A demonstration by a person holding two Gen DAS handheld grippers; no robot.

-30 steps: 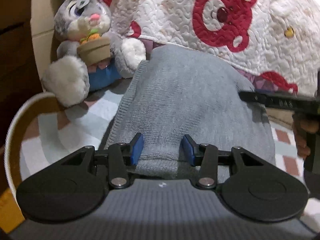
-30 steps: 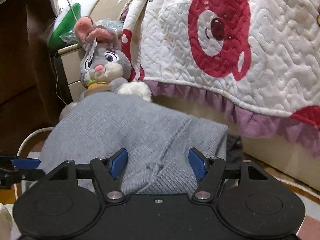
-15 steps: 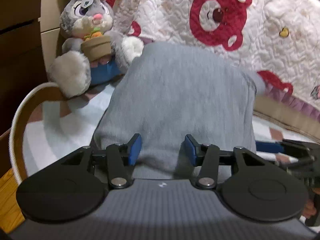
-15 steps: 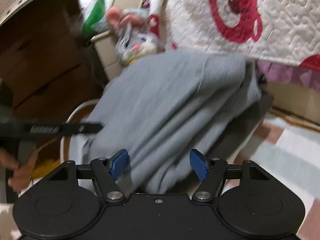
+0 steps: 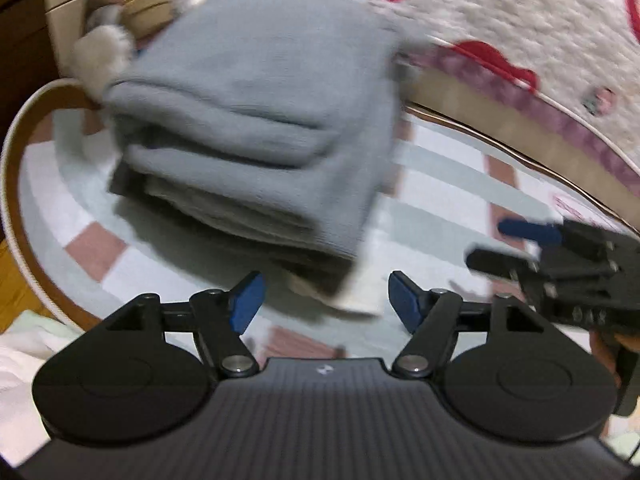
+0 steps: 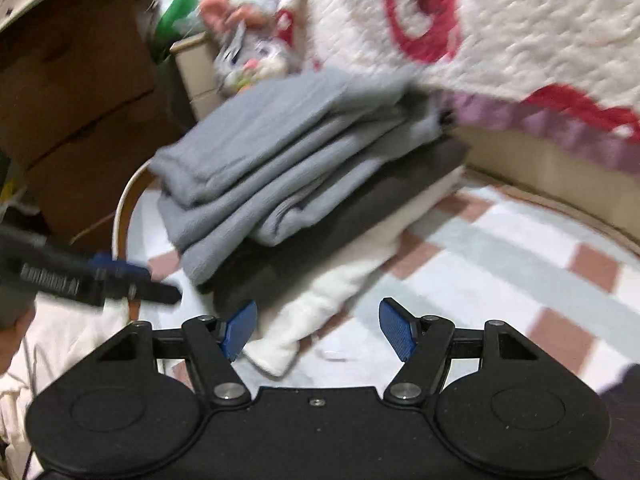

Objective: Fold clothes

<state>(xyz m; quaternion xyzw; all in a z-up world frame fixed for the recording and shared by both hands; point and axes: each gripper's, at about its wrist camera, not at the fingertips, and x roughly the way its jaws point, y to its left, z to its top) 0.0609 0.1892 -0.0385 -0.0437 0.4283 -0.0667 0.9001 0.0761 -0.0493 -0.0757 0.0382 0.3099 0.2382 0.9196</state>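
A folded grey knit sweater (image 5: pixel 256 120) (image 6: pixel 280 160) lies on top of a pile on the checked rug (image 5: pixel 440 184). Under it are a dark grey garment (image 6: pixel 320 236) and a white one (image 6: pixel 332 292). My left gripper (image 5: pixel 324 304) hangs just in front of the pile, its jaws opening with nothing between them. My right gripper (image 6: pixel 314 330) stands open over the white garment's near end, touching nothing. Each gripper also shows in the other view: the right gripper (image 5: pixel 520 246) at the right edge, the left gripper (image 6: pixel 136 280) at the left edge.
A plush rabbit (image 5: pixel 128 12) (image 6: pixel 252 60) sits behind the pile against a cream bed frame (image 6: pixel 520 160). A white quilt (image 5: pixel 500 12) with red bears hangs over the bed. Brown cardboard boxes (image 6: pixel 72 80) stand at the left. More white cloth (image 5: pixel 20 344) lies near left.
Both grippers have drawn back from the grey sweater, which now lies folded on the pile. The left jaws let go of it and spread wider.
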